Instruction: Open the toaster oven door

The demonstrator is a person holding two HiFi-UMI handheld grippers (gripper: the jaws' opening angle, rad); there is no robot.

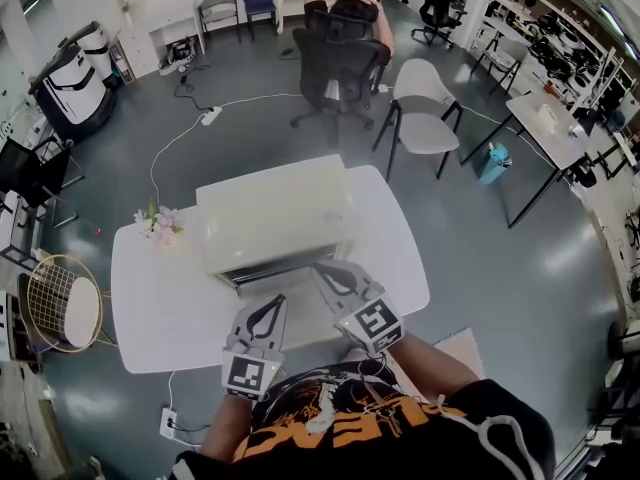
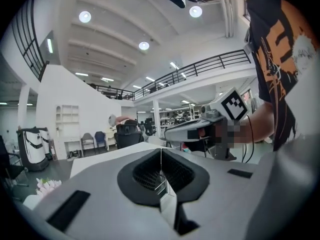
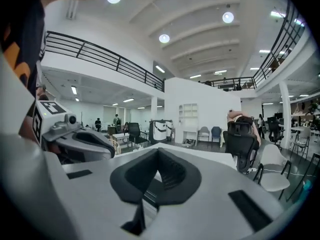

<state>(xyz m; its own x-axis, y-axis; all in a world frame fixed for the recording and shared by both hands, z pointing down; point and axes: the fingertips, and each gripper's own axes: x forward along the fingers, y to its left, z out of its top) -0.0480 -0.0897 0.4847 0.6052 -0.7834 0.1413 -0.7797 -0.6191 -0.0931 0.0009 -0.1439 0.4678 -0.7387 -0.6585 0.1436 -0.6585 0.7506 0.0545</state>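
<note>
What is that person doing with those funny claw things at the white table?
A person stands at the white table with a gripper in each hand, facing a white toaster oven. The left gripper and the right gripper both point at the oven's front, close together. Both have their jaws closed and hold nothing. From these views I cannot tell whether the oven door is open yet. Some pink flowers lie beside the oven.
</note>
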